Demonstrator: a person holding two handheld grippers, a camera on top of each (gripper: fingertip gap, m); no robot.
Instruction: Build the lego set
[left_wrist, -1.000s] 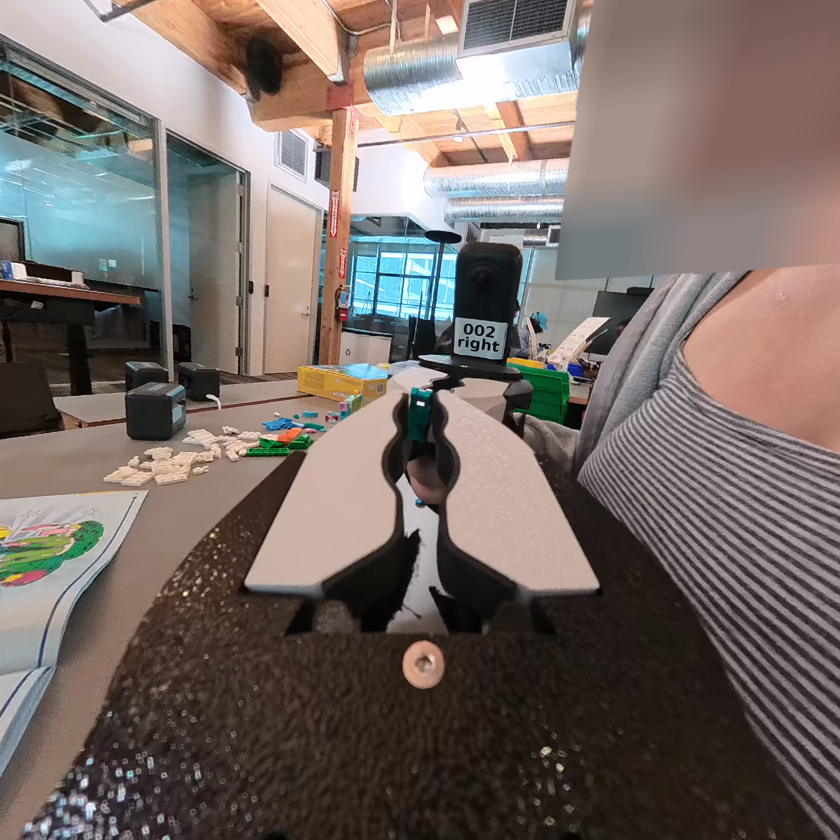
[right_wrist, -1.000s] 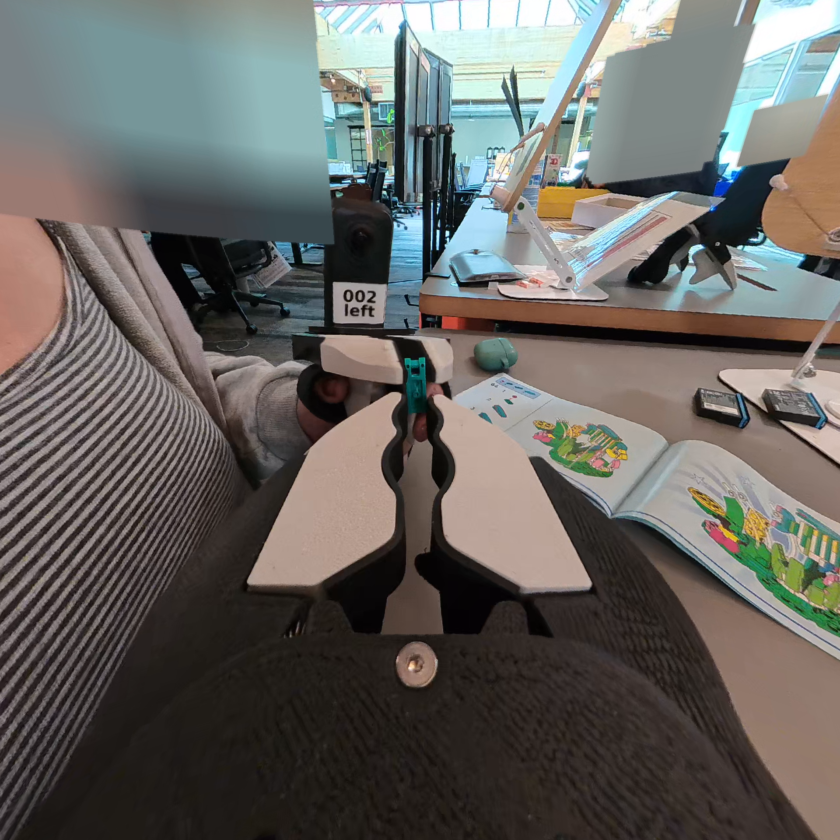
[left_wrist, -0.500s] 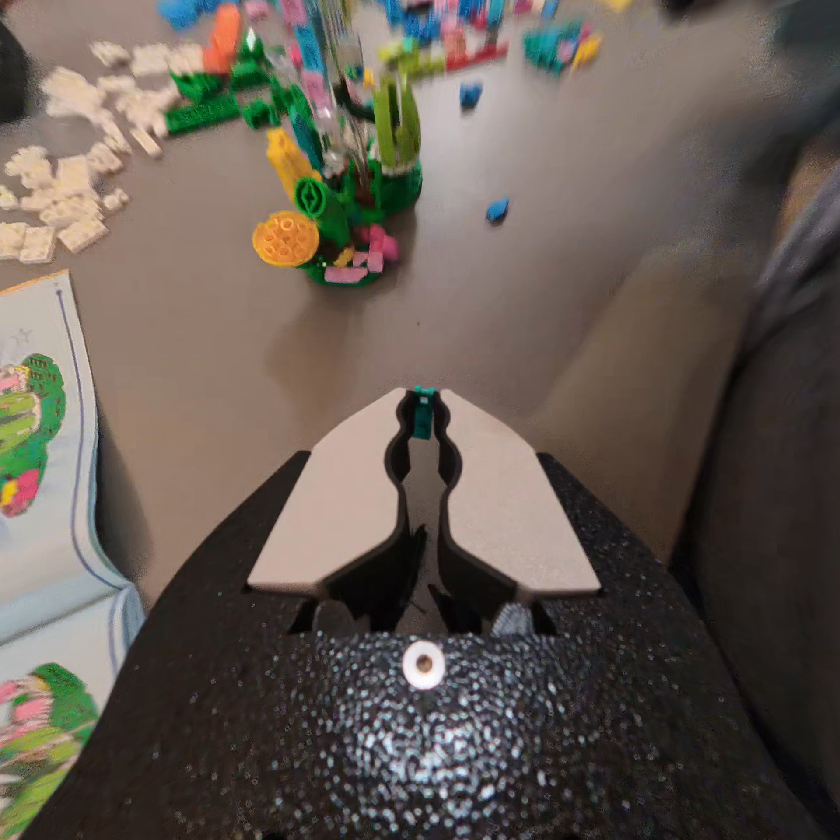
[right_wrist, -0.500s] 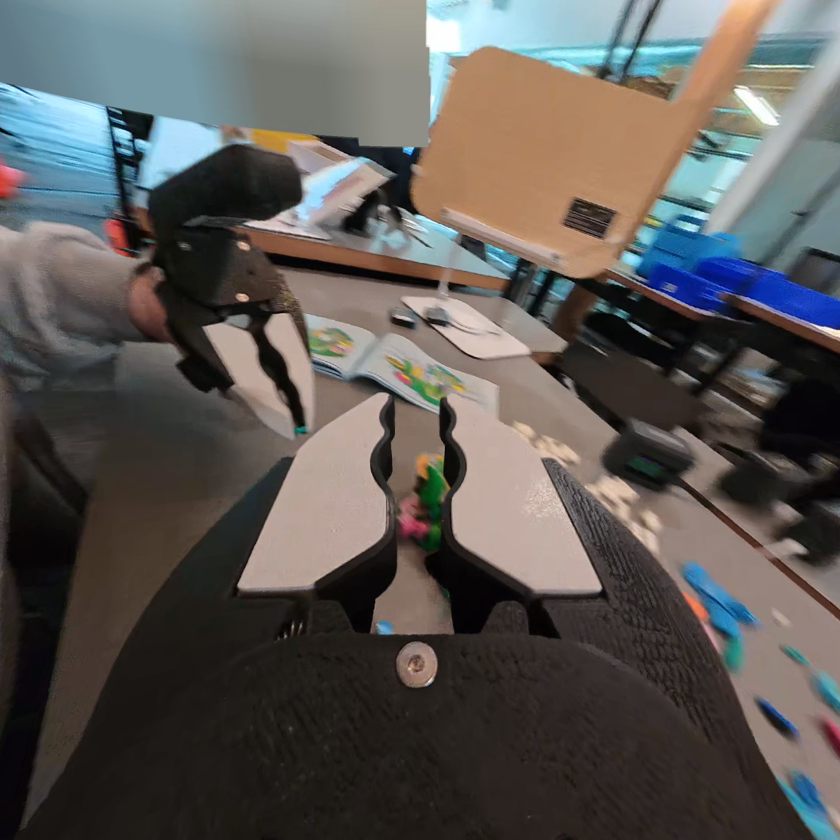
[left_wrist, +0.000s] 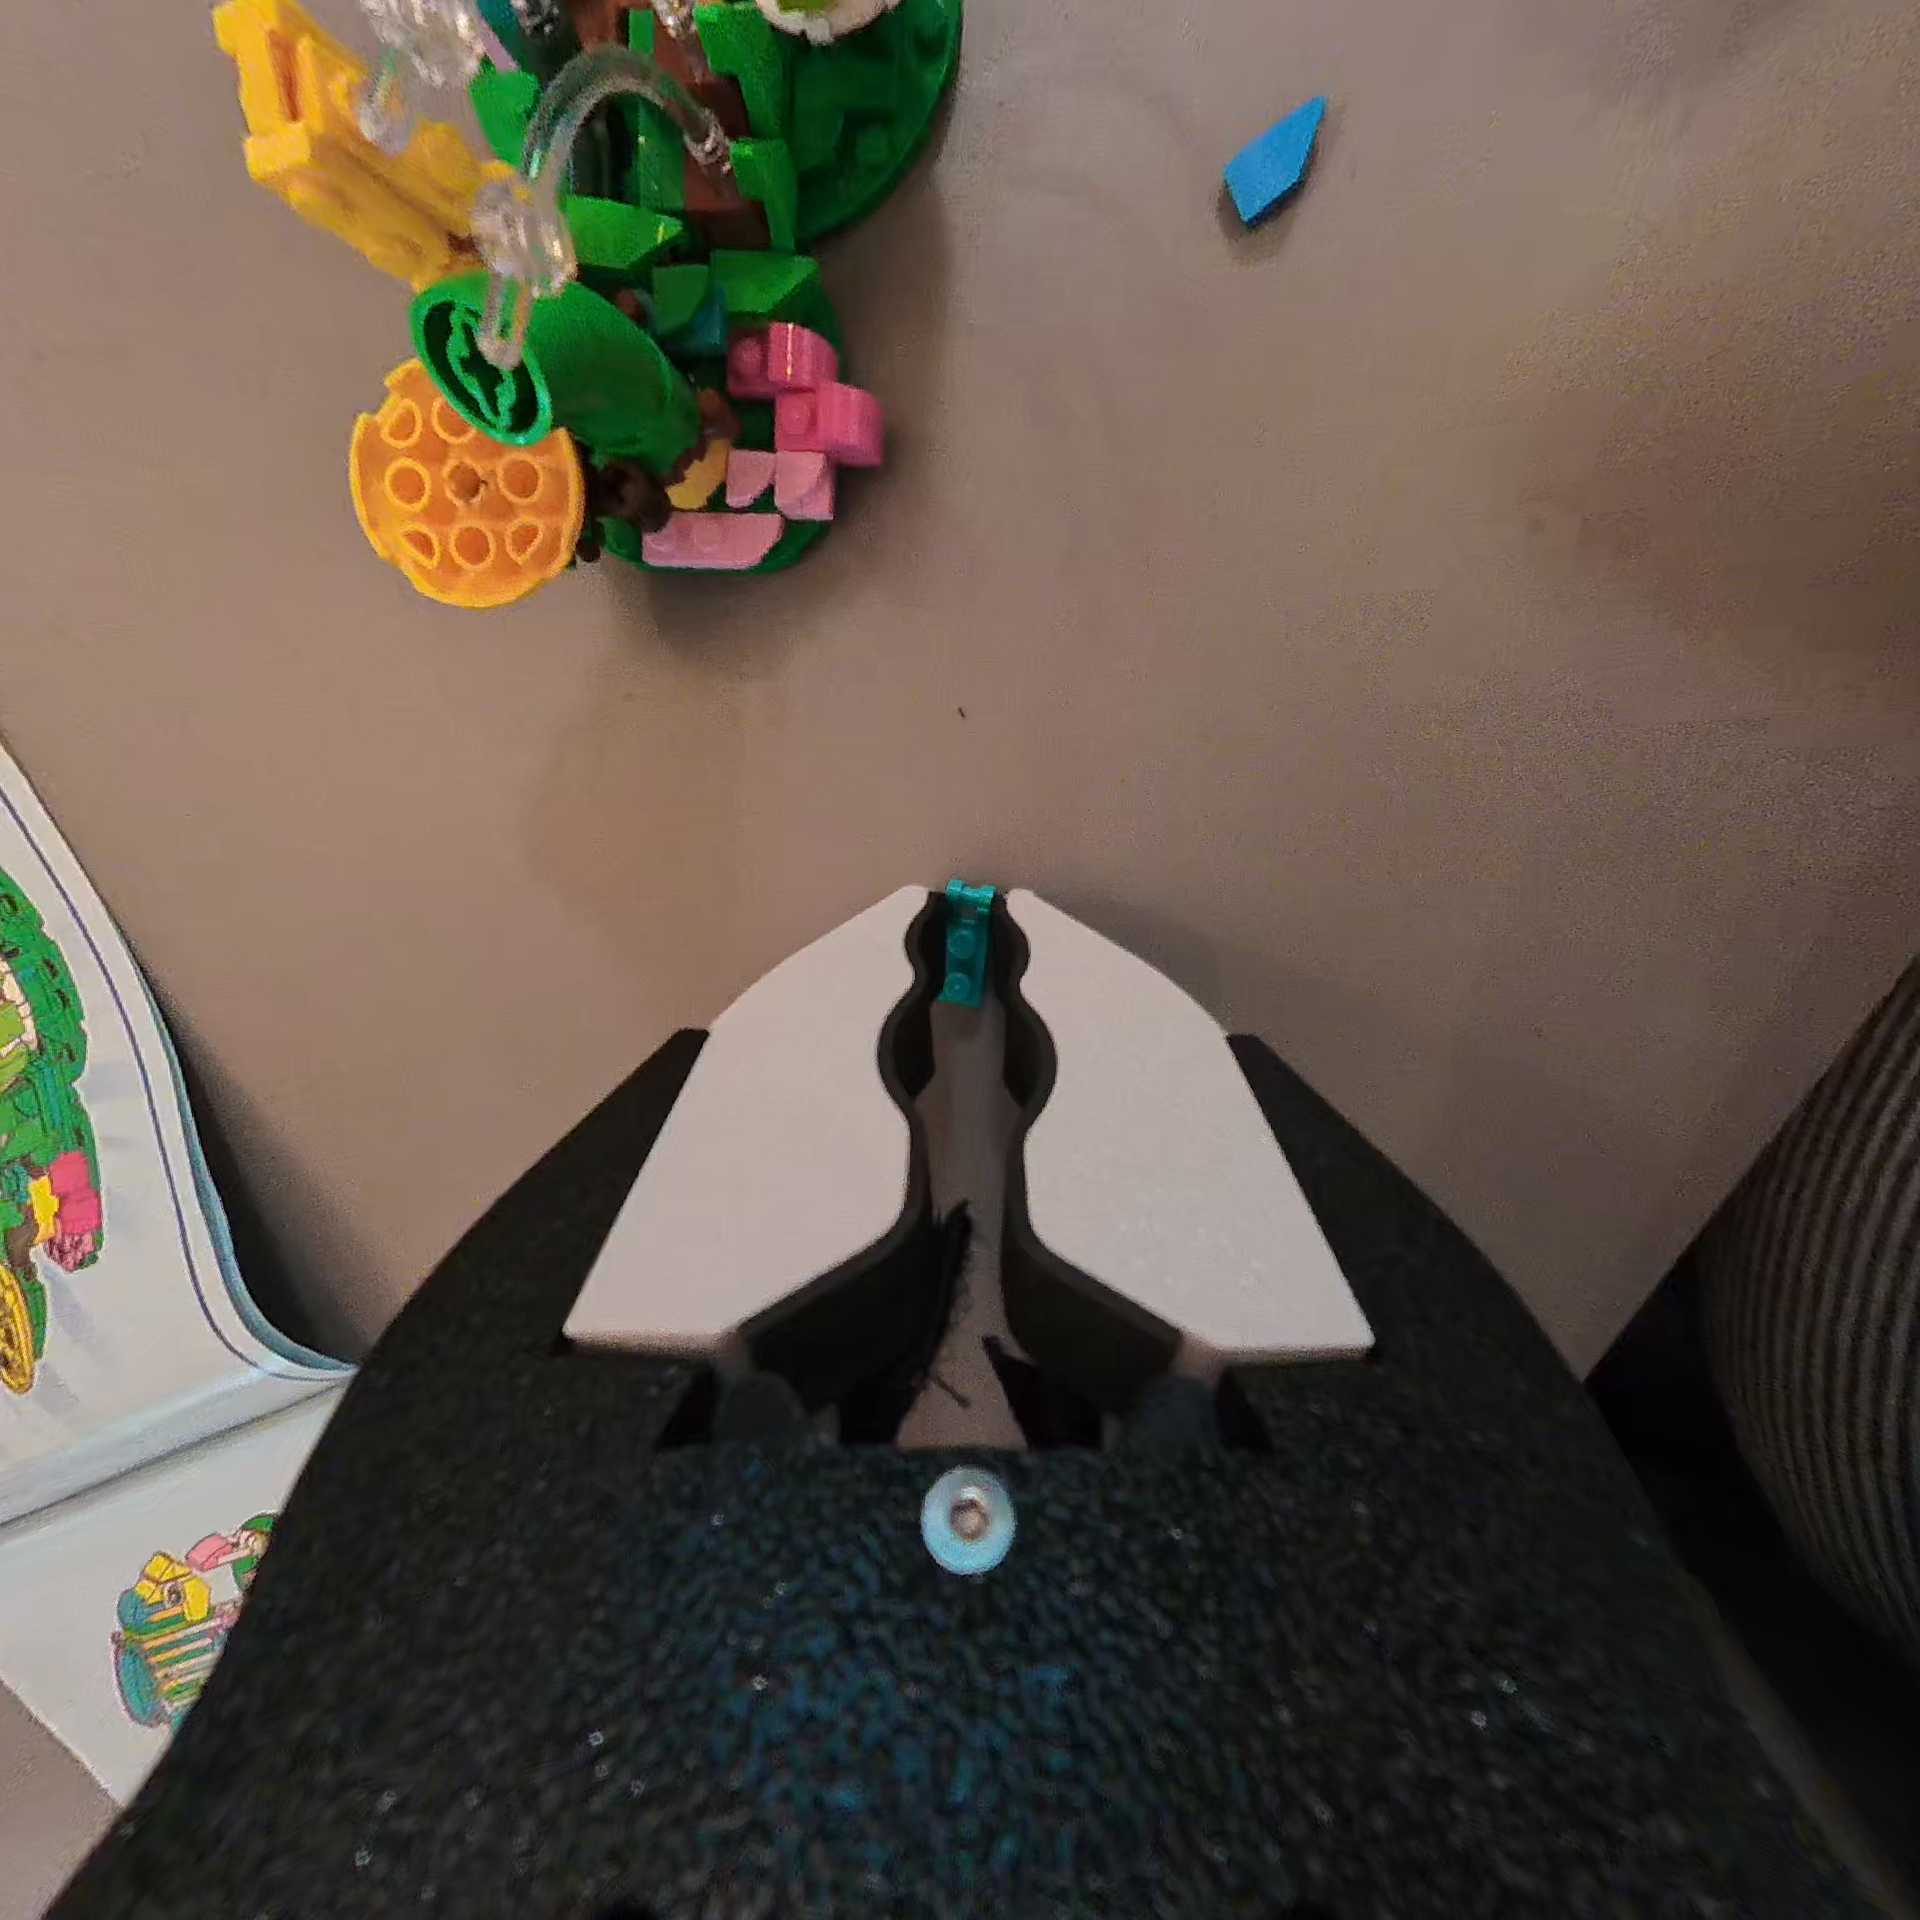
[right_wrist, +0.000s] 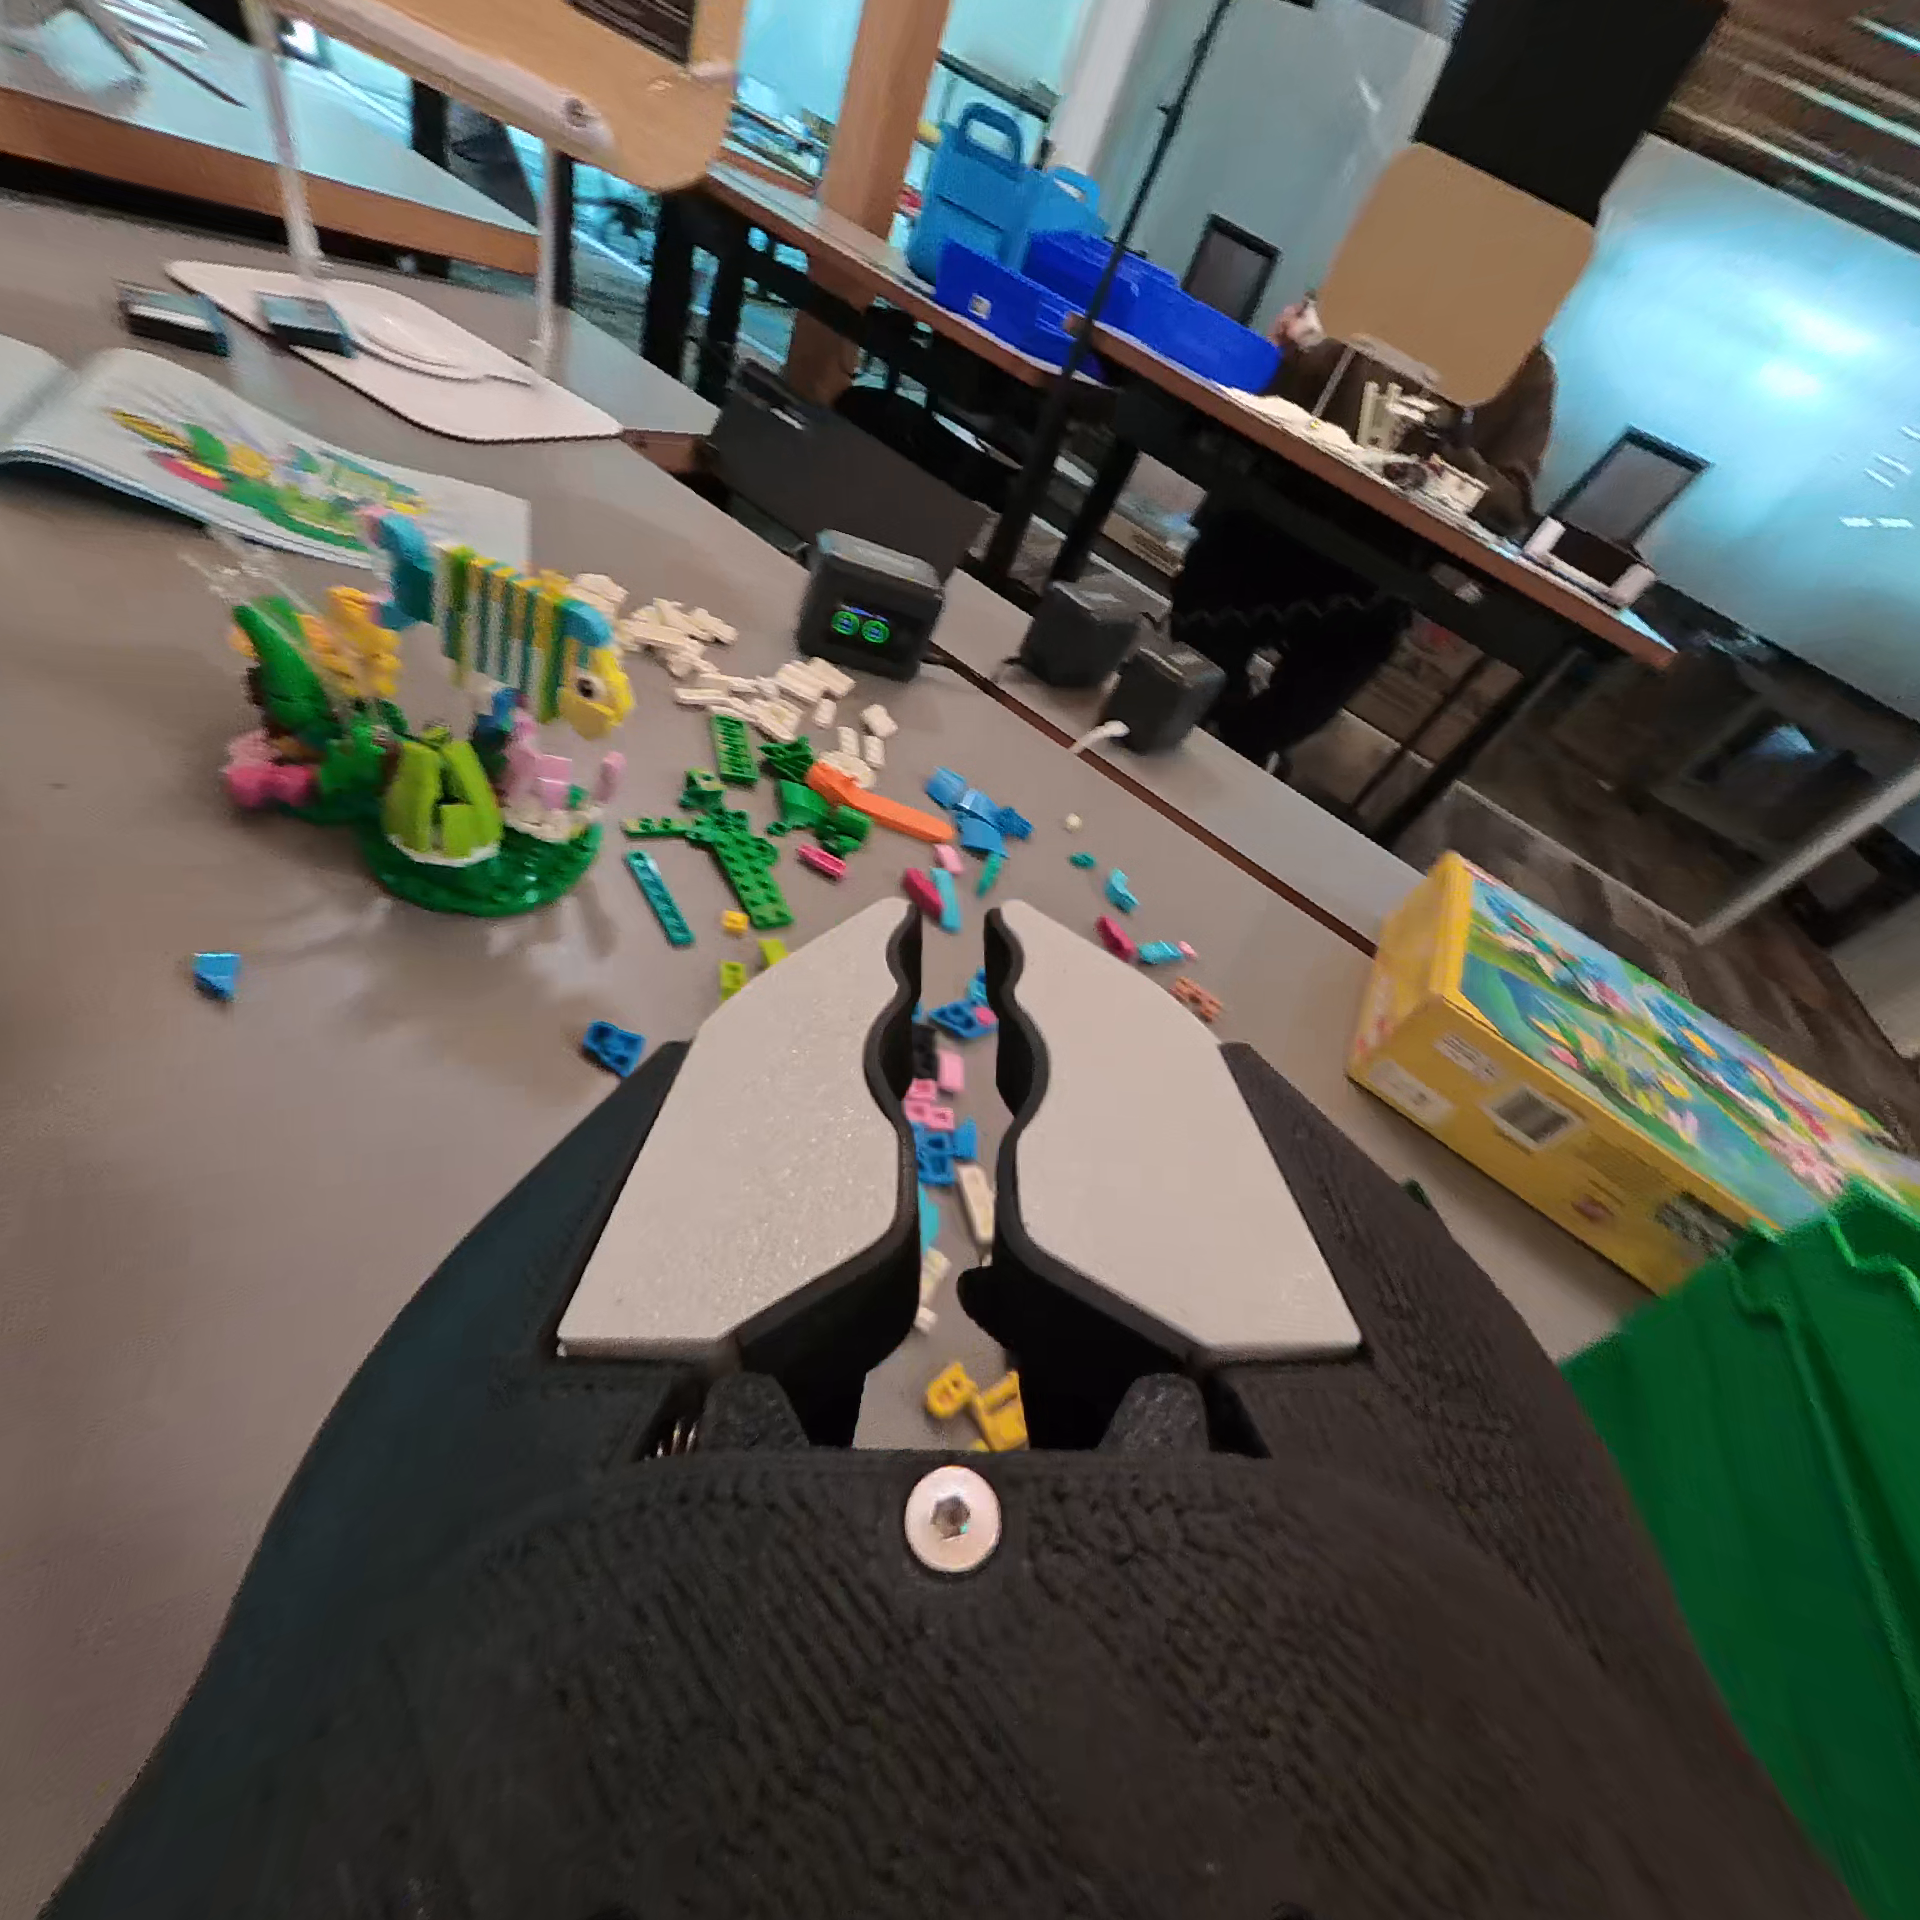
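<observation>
A: Table (left_wrist: 1351, 623) grey, mostly bare in the left wrist view. Model (left_wrist: 623, 312) sits in the upper left of the frame, green base, yellow disc and pink bits on its near edge.

B: Booklet (left_wrist: 94, 1195)?

A: Left edge of the frame, open. Yellow box (right_wrist: 1621, 1081) is at right in the right wrist view (not needed yet, I'd say).

B: Left gripper (left_wrist: 971, 904)?

A: Closed down on a small teal piece (left_wrist: 966, 951), pinched at the very tips, long axis running along the fingers, one end poking out front. Model lies ahead and to the left of it, well apart.

B: Right gripper (right_wrist: 951, 914)?

A: Narrow gap between the jaws, nothing held. It hovers over the loose pieces (right_wrist: 940, 1101) low centre; model is upper left there too.

B: So left arm carries the next move.

A: Likely. Swing forward-left, keep the piece's axis lined up. Lone blue piece (left_wrist: 1273, 161) upper right is clear of that path.
</observation>
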